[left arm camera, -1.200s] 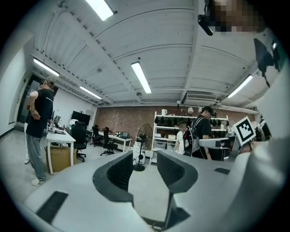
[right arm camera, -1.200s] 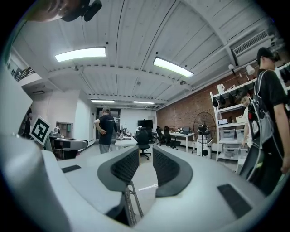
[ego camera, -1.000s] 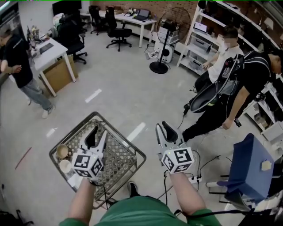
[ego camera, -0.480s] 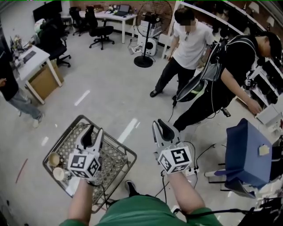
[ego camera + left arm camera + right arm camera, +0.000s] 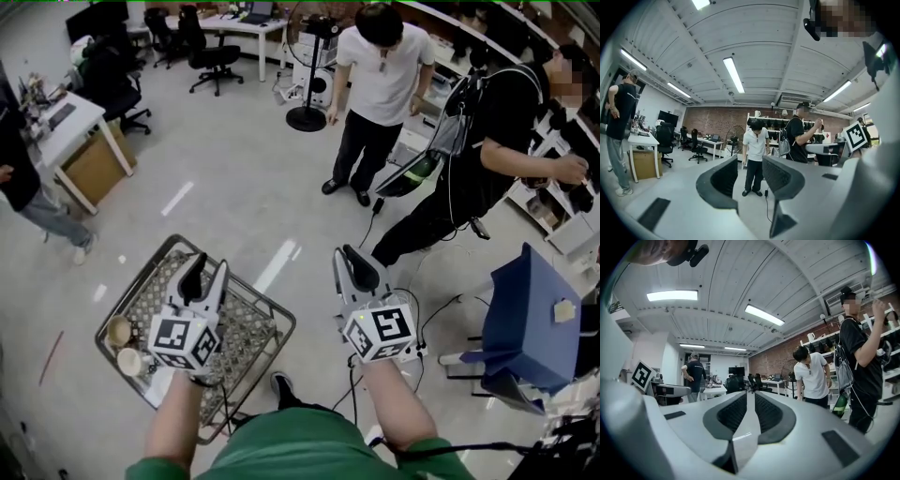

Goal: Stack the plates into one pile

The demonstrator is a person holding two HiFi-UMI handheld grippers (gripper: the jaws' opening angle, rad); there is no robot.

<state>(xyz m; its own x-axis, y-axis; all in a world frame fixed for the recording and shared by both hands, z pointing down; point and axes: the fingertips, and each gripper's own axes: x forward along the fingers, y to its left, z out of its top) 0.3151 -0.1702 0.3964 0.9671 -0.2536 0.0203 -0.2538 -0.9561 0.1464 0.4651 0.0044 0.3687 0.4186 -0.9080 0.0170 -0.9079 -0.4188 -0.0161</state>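
Observation:
Two small round tan dishes (image 5: 119, 330) (image 5: 131, 362) lie at the left end of a wire mesh cart (image 5: 279, 319) below me. My left gripper (image 5: 208, 266) hovers over the cart, pointing level, open and empty; in the left gripper view its jaws (image 5: 750, 165) frame only the room. My right gripper (image 5: 345, 255) is held to the right of the cart, above the floor. Its jaws (image 5: 747, 397) are closing to a narrow slit with nothing between them. I cannot tell whether the dishes are plates or bowls.
A person in a white shirt (image 5: 377, 66) stands ahead, and a person in black with a backpack (image 5: 492, 131) is at the right. A blue box (image 5: 525, 328) and floor cables (image 5: 417, 323) lie to the right. A desk (image 5: 70, 122) and office chairs (image 5: 214, 58) stand at the back left.
The person in white has stood up and walked closer. Both grippers shifted slightly over the cart and floor. The right gripper's jaws have narrowed.

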